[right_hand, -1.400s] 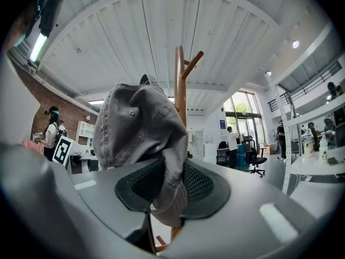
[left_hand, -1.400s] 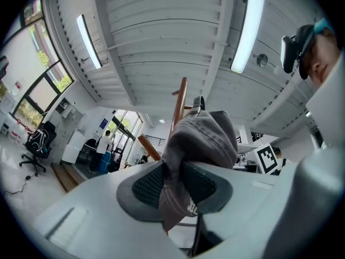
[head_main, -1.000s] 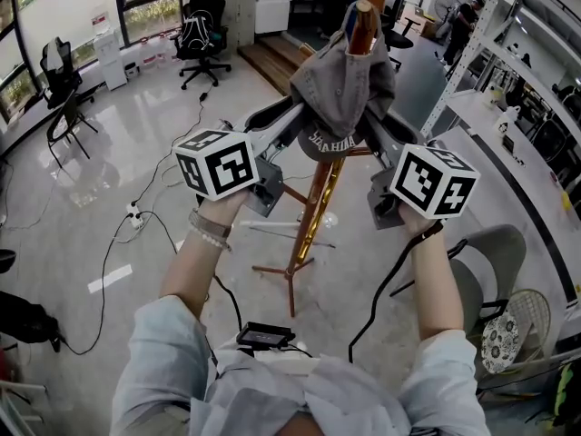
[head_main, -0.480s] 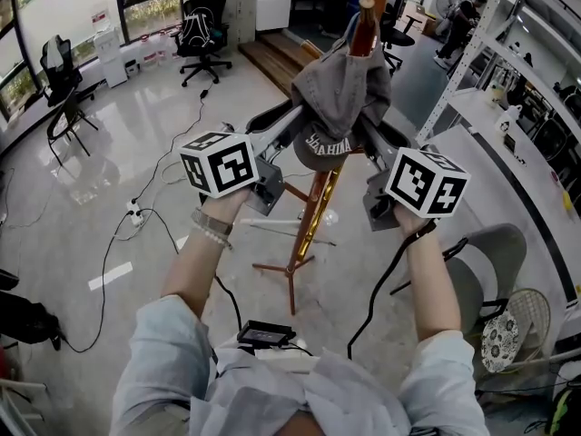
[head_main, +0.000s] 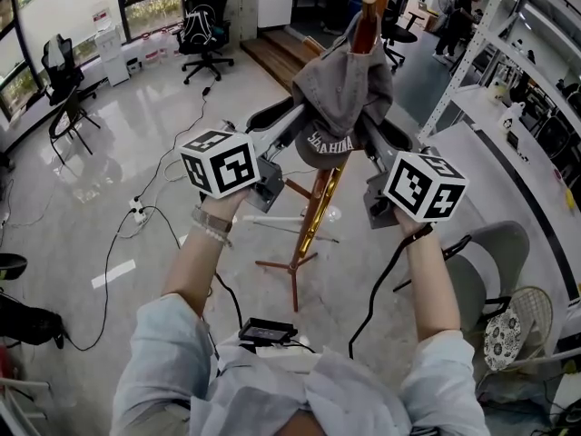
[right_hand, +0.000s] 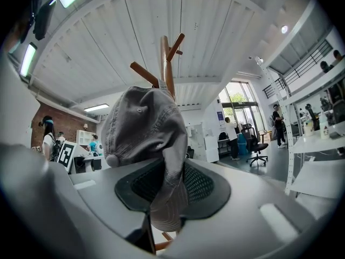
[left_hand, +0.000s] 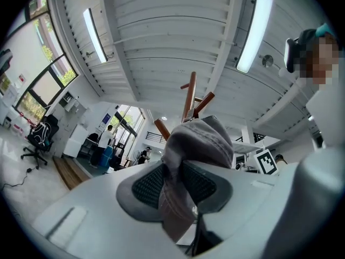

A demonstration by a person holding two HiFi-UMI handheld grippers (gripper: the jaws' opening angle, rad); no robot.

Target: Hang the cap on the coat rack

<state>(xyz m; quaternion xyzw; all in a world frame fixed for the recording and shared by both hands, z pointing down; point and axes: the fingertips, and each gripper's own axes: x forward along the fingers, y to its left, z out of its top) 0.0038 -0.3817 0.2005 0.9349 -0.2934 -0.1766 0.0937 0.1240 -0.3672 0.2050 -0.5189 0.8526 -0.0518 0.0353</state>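
A grey cap (head_main: 343, 84) is draped over the top of the wooden coat rack (head_main: 316, 209), with one peg (head_main: 366, 21) sticking up above its crown. In the head view my left gripper (head_main: 292, 123) holds the cap's left side and my right gripper (head_main: 374, 136) holds its right side, both raised at about the same height. The left gripper view shows my left gripper (left_hand: 180, 186) shut on a fold of the cap (left_hand: 197, 144). Seen from the right gripper view, my right gripper (right_hand: 164, 186) is shut on the cap's edge (right_hand: 143, 125), and rack pegs (right_hand: 164, 58) rise behind it.
The rack's legs (head_main: 289, 266) stand on a glossy floor crossed by cables and a power strip (head_main: 137, 213). A grey chair (head_main: 495, 262) is at the right beside metal shelving (head_main: 472, 53). Office chairs (head_main: 201, 34) stand further back.
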